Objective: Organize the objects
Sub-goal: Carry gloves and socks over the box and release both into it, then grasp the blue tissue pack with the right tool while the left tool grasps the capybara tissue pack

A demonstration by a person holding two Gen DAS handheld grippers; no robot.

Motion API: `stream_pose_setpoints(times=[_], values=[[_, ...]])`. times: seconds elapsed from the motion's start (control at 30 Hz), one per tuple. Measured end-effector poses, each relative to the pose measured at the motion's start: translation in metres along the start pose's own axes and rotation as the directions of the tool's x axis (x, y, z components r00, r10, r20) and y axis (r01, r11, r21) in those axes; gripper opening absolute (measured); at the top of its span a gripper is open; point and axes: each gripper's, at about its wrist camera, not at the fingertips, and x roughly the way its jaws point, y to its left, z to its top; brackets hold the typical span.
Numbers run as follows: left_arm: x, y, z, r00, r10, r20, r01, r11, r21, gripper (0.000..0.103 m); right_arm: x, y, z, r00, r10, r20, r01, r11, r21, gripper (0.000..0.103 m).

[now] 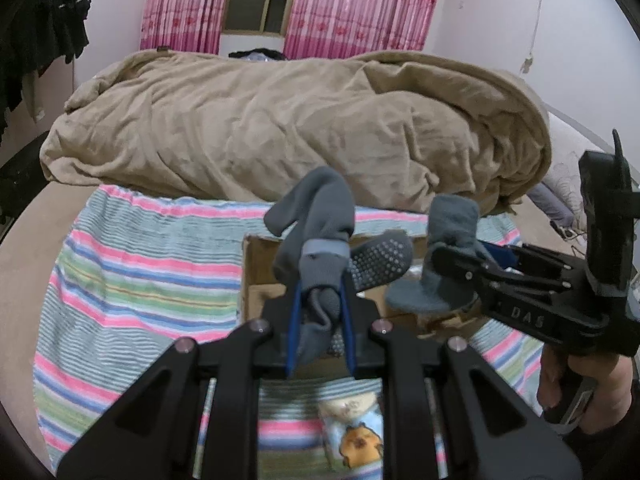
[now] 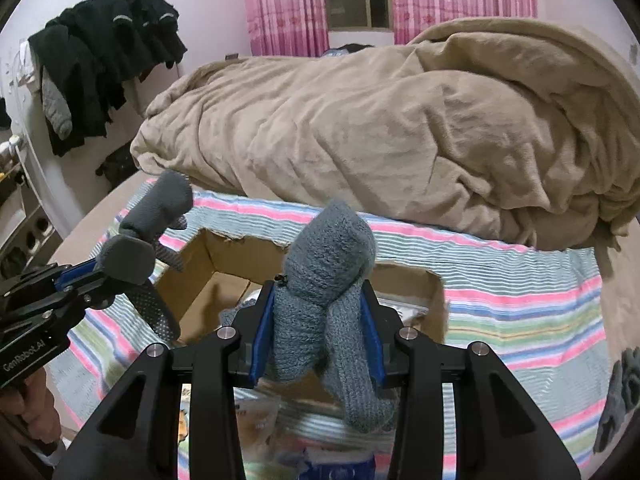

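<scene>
My left gripper (image 1: 320,276) is shut on a grey sock with grip dots (image 1: 316,220), held above an open cardboard box (image 1: 256,276); the same sock shows in the right wrist view (image 2: 152,220). My right gripper (image 2: 320,300) is shut on a fuzzy blue-grey sock (image 2: 332,264), also over the box (image 2: 200,264). In the left wrist view the right gripper (image 1: 444,260) holds that fuzzy sock (image 1: 448,232) to the right of mine. Both socks hang above the box opening.
The box sits on a striped cloth (image 1: 140,280) on the bed. A crumpled tan blanket (image 1: 280,128) lies behind. Dark clothes (image 2: 108,52) hang at the left wall. A dark sock (image 2: 620,396) lies at the right edge. A cartoon-print item (image 1: 356,436) lies below.
</scene>
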Motion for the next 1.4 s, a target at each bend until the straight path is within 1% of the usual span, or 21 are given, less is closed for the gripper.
stream_pose_setpoints(times=[0.3, 0.43, 0.5, 0.53, 0.63, 0.67, 0.73, 0.77, 0.8, 0.83, 0.9, 1.03, 1.23, 1.33, 1.4], values=[[0.047, 0.010, -0.016, 0.996, -0.006, -0.094, 0.003, 1.000, -0.027, 0.018, 0.047, 0.003, -0.011, 0.997, 0.022, -0.078, -0.023, 1.000, -0.003, 0.041], [0.062, 0.014, -0.022, 0.989, 0.000, -0.145, -0.005, 0.999, -0.037, 0.021, 0.059, 0.003, -0.016, 0.994, 0.025, -0.110, -0.025, 1.000, 0.001, 0.042], [0.064, 0.015, -0.024, 0.988, 0.003, -0.157, -0.009, 0.999, -0.039, 0.023, 0.063, 0.003, -0.019, 0.992, 0.022, -0.121, -0.022, 1.000, 0.004, 0.044], [0.063, 0.015, -0.024, 0.987, 0.002, -0.159, -0.008, 0.999, -0.040, 0.026, 0.065, 0.003, -0.020, 0.992, 0.021, -0.128, -0.020, 1.000, 0.004, 0.045], [0.059, 0.013, -0.024, 0.987, 0.016, -0.158, -0.021, 0.999, -0.032, 0.035, 0.065, 0.001, -0.023, 0.991, 0.020, -0.134, -0.018, 1.000, 0.012, 0.050], [0.057, 0.013, -0.023, 0.987, 0.019, -0.159, -0.025, 0.999, -0.035, 0.041, 0.064, 0.001, -0.023, 0.991, 0.016, -0.132, -0.014, 1.000, 0.017, 0.053], [0.052, 0.014, -0.023, 0.988, 0.014, -0.156, -0.022, 0.999, -0.047, 0.050, 0.060, -0.001, -0.022, 0.992, 0.013, -0.123, -0.010, 1.000, 0.026, 0.056], [0.049, 0.014, -0.023, 0.988, 0.004, -0.155, -0.012, 0.998, -0.054, 0.056, 0.057, -0.002, -0.021, 0.993, 0.010, -0.117, -0.006, 0.999, 0.034, 0.060], [0.045, 0.014, -0.023, 0.989, 0.009, -0.149, -0.018, 0.998, -0.056, 0.060, 0.053, -0.003, -0.020, 0.994, 0.005, -0.110, -0.001, 0.999, 0.039, 0.066], [0.040, 0.014, -0.023, 0.990, 0.012, -0.138, -0.021, 0.998, -0.059, 0.063, 0.050, -0.003, -0.019, 0.995, 0.001, -0.102, 0.003, 0.999, 0.042, 0.067], [0.030, 0.012, -0.023, 0.992, 0.004, -0.127, -0.012, 0.998, -0.063, 0.064, 0.041, -0.005, -0.017, 0.996, -0.002, -0.084, 0.006, 0.999, 0.052, 0.068], [0.011, 0.008, -0.023, 0.994, 0.015, -0.111, -0.021, 0.998, -0.052, 0.066, 0.022, -0.005, -0.016, 0.998, -0.014, -0.061, 0.017, 0.998, 0.063, 0.069], [-0.026, -0.003, -0.026, 0.997, 0.017, -0.077, -0.020, 0.999, -0.037, 0.067, -0.014, 0.002, -0.020, 0.999, -0.026, -0.029, 0.028, 0.997, 0.067, 0.070], [-0.044, -0.008, -0.030, 0.998, 0.014, -0.062, -0.016, 0.999, -0.028, 0.072, -0.034, 0.004, -0.024, 0.999, -0.033, -0.010, 0.033, 0.997, 0.073, 0.070], [-0.056, -0.011, -0.033, 0.998, 0.012, -0.057, -0.013, 1.000, -0.022, 0.072, -0.050, 0.003, -0.027, 0.999, -0.037, 0.007, 0.036, 0.996, 0.085, 0.070]])
